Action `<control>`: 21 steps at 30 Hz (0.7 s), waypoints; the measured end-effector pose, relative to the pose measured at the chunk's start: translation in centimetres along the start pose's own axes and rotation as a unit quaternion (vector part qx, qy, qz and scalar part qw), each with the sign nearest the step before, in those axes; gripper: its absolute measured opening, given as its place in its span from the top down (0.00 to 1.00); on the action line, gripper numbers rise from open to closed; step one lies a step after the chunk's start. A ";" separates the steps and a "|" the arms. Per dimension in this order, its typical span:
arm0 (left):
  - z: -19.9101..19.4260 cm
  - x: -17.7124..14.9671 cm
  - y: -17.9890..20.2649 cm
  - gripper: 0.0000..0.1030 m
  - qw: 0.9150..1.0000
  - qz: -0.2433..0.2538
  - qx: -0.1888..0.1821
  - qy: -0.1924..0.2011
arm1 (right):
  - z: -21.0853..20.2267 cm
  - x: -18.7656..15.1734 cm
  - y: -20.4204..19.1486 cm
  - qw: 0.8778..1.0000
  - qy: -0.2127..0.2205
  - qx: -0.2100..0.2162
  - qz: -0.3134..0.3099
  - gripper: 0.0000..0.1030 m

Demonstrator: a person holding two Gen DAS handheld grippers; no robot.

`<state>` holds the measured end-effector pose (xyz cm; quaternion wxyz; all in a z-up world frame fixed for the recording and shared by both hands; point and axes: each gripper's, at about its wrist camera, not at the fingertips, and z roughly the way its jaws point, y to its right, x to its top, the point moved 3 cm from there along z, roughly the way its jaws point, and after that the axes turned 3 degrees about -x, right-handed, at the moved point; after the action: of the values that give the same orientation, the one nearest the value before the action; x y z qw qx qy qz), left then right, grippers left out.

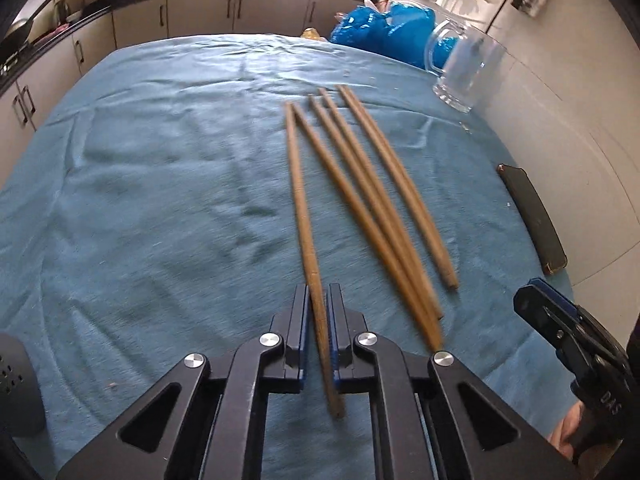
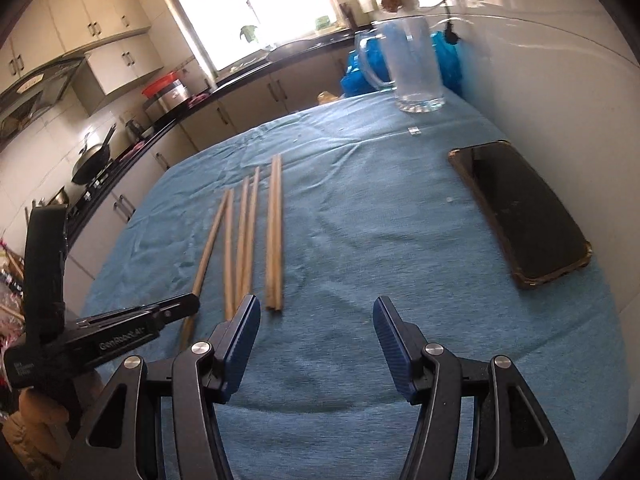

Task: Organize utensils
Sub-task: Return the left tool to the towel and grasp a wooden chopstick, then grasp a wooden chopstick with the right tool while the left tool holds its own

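The left gripper (image 1: 319, 300) is clenched on one chopstick (image 1: 298, 200). Its two pads press the stick near its thick end, and that end pokes out behind the pads toward the camera. The rest of the stick lies along the blue cloth (image 1: 160, 200) and points away toward the far side of the table.

More chopsticks (image 1: 360, 200) lie on the cloth just to the right of the held one. They lie side by side, close together, with thin ends far away and thick ends near. In the right wrist view they look like pairs: two on the left, two in the middle and two on the right that touch each other all the way along.

The right gripper (image 2: 316, 320) is released. Its blue pads stand wide apart and nothing is between them. It hangs over bare cloth, just right of the chopsticks. In that same view the left gripper shows at the left edge, down at the near end of the leftmost stick.

A glass mug (image 2: 408, 68) stands at the far right of the table. A blue bag (image 1: 384, 32) sits behind it. A dark phone (image 2: 520, 216) lies flat near the right edge, beside the white wall.
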<state>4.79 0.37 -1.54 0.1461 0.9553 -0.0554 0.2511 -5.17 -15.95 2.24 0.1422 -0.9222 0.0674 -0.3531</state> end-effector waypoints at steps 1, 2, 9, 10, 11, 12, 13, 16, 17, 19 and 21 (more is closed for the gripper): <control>-0.3 -0.2 -0.4 0.93 1.000 -0.003 0.001 0.001 | 0.3 -0.1 -0.5 1.000 -0.008 0.008 -0.007 0.39; -0.7 -0.4 -0.9 0.93 1.000 -0.008 0.001 0.001 | 0.5 -0.2 -1.0 1.000 -0.013 0.012 -0.013 0.42; -1.4 -0.9 -2.0 0.93 1.000 -0.015 -0.002 0.001 | 2.0 -2.6 -4.8 0.995 -0.056 0.010 -0.077 0.59; -1.4 -0.9 -1.8 0.93 1.000 -0.010 0.002 0.003 | 2.1 -3.0 -5.3 0.995 -0.057 0.004 -0.086 0.59; -1.4 -0.9 -1.7 0.93 1.000 -0.006 0.007 0.006 | 2.4 -3.4 -5.9 0.994 -0.058 -0.006 -0.097 0.59; -1.3 -0.9 -1.5 0.93 1.000 -0.003 0.012 0.008 | 2.6 -3.6 -6.2 0.993 -0.058 -0.014 -0.103 0.59; -1.3 -0.9 -1.4 0.93 1.000 -0.001 0.018 0.009 | 2.7 -3.7 -6.5 0.992 -0.052 -0.029 -0.112 0.62; -1.4 -1.1 -1.5 0.93 1.000 -0.006 0.022 0.007 | 3.1 -3.6 -7.0 0.991 -0.057 -0.042 -0.109 0.94; -1.6 -1.2 -1.5 0.93 1.000 -0.008 0.020 0.005 | 3.1 -3.6 -7.0 0.992 -0.060 -0.037 -0.102 0.94; -2.0 -1.6 -1.8 0.94 1.000 -0.017 0.013 -0.002 | 2.8 -3.7 -6.9 0.993 -0.066 -0.031 -0.094 0.94; -2.5 -2.4 -2.0 0.94 0.999 -0.030 0.005 -0.011 | 2.2 -4.5 -6.8 0.992 -0.072 -0.031 -0.095 0.94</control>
<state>1.95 3.15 -1.15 0.1484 0.9600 -0.0276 0.2360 -6.83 -8.03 -0.04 0.0839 -0.9513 -0.0199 -0.2959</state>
